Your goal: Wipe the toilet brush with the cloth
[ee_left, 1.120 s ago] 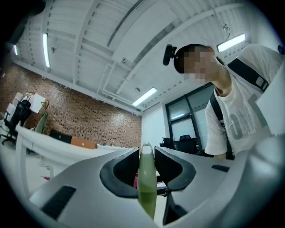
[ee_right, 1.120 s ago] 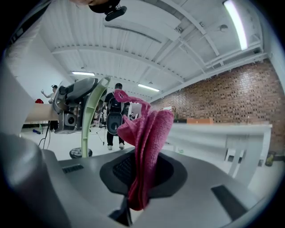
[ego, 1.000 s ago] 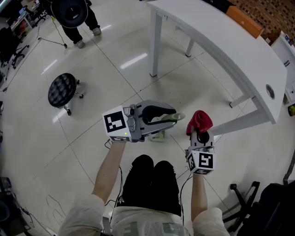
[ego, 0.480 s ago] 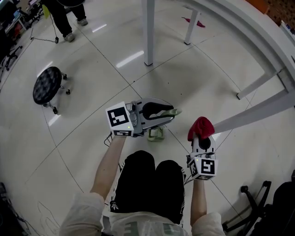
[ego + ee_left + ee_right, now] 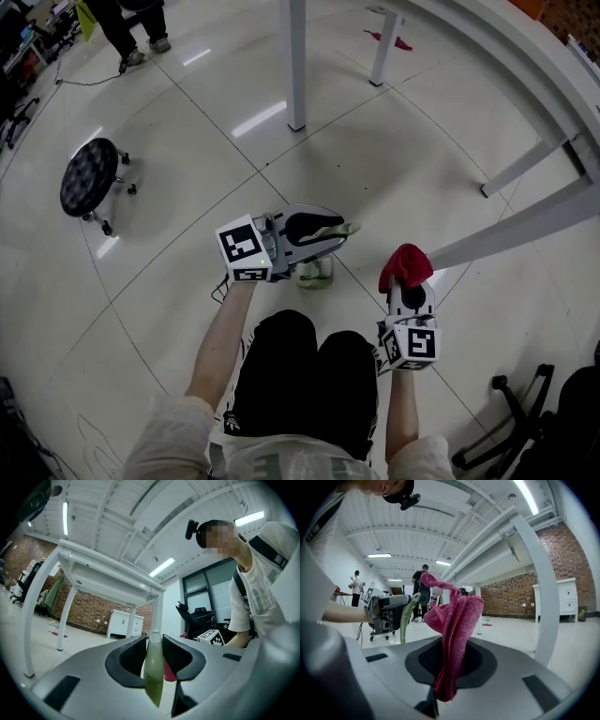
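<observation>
The left gripper [image 5: 330,230] has its fingers [image 5: 125,663] closed narrowly on the toilet brush [image 5: 153,670]. The brush handle runs between the pads and pokes just past their tips; it is slim, pale green and glossy, with a rounded end. The right gripper [image 5: 406,284] pinches the cloth [image 5: 457,620], a crimson terry bunch standing up out of its jaws. Both are held over the floor [image 5: 187,141] before the person's knees, with the cloth near the brush but apart from it.
</observation>
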The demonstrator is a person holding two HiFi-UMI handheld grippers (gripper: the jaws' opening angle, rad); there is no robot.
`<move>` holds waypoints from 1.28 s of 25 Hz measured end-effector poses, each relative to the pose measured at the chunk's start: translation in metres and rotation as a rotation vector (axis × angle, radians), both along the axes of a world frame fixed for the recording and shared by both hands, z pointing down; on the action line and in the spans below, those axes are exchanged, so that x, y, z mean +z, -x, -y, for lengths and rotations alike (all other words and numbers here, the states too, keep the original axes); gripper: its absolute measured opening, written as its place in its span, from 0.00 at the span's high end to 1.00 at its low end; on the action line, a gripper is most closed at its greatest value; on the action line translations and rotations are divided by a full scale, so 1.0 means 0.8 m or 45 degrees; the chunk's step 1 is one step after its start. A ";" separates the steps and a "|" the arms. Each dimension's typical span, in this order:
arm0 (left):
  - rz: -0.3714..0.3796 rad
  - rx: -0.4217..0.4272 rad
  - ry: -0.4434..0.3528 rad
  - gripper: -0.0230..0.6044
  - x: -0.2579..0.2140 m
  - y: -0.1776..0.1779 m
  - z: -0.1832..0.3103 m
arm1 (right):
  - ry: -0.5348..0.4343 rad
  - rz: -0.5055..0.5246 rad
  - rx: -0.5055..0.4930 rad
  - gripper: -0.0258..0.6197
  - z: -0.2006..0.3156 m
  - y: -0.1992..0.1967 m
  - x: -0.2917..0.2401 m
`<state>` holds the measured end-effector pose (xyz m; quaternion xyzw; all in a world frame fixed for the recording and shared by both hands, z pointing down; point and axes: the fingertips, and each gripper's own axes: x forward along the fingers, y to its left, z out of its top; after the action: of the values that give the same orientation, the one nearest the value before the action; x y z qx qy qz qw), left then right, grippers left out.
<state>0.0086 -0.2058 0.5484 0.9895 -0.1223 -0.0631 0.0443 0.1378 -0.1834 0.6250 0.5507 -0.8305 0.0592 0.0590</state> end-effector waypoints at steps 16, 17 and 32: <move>-0.143 -0.278 0.108 0.78 0.011 0.028 0.013 | 0.040 0.056 -0.008 0.91 0.006 0.023 0.009; -0.160 -0.380 0.110 0.78 0.004 0.042 0.015 | 0.034 0.070 -0.007 0.91 0.009 0.026 0.004; -0.176 -1.374 0.171 0.96 0.033 0.197 -0.008 | 0.006 0.277 0.093 0.91 0.037 0.063 -0.020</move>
<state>-0.1489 -0.1996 0.5747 0.7749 -0.6131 -0.1336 0.0768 0.0878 -0.2129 0.6086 0.5709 -0.8112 0.1228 -0.0323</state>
